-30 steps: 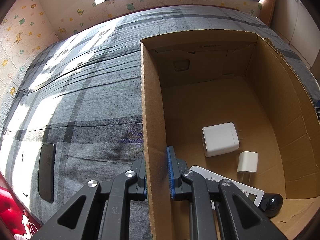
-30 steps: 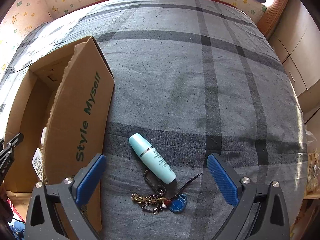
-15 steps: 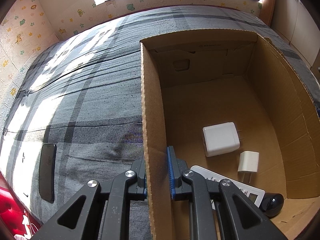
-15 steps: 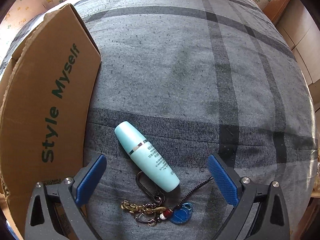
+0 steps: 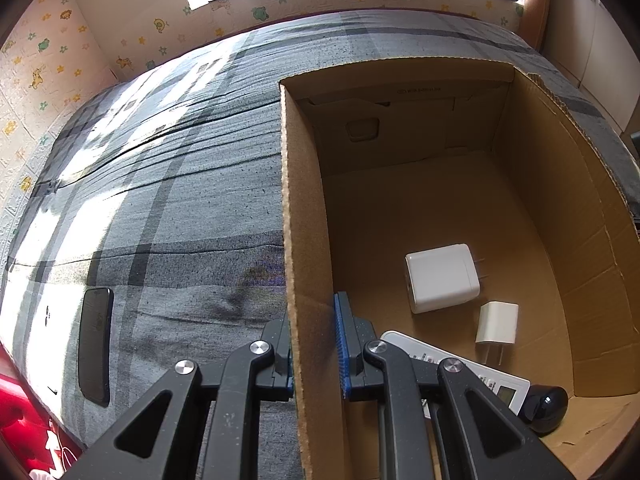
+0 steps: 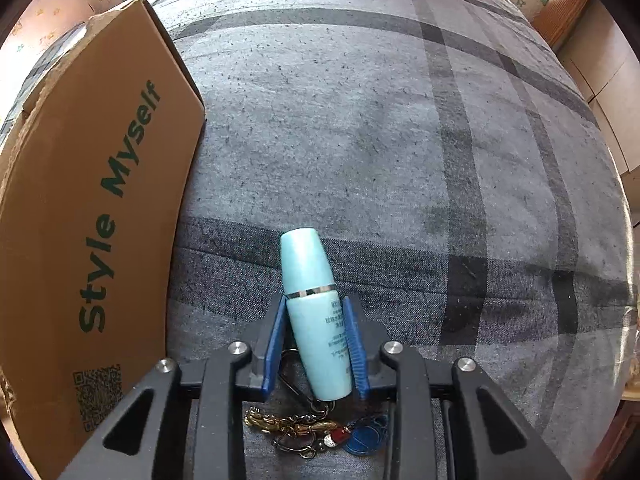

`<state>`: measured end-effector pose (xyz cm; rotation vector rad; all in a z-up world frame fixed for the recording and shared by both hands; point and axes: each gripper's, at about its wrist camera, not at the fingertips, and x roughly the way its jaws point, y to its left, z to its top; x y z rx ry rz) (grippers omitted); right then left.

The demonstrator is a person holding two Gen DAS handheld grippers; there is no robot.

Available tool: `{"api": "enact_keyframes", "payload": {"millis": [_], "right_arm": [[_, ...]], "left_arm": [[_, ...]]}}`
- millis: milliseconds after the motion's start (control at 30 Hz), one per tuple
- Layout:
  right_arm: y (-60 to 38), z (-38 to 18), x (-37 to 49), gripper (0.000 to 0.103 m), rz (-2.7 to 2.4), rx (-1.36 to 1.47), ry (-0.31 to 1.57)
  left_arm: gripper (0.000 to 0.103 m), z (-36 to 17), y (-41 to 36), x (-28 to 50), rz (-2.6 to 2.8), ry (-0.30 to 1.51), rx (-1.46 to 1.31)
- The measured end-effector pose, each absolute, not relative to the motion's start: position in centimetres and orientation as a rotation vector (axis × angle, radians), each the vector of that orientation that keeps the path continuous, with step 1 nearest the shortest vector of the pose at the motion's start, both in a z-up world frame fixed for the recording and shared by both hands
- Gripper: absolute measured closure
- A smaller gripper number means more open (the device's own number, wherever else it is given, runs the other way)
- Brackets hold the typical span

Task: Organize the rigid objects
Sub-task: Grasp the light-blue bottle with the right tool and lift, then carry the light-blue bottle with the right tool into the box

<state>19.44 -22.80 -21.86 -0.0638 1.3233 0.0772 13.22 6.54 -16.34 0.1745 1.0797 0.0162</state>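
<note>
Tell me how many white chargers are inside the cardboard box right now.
2. The larger charger lies on the box floor; the smaller charger lies just beside it, nearer the camera. The left hand-held gripper may hide others.

Both wrist views close, looking forward-down; share cardboard box [image 5: 304, 240] wall.

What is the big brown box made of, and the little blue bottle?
The box looks like plain brown cardboard: matte, with a rough, wavy cut edge. The bottle looks like smooth, slightly shiny plastic with a thin silvery band, though glass can't be ruled out.
</note>
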Motion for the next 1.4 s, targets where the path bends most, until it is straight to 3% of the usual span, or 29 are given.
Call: {"api": "enact_keyframes", "payload": {"millis": [1400], "right_arm": [[-18.5, -8.9, 15.7, 0.075, 0.098, -0.082, 1.119]], "left_arm": [[0.087, -16.2, 6.4, 13.2, 0.011, 1.077, 0.165]]}}
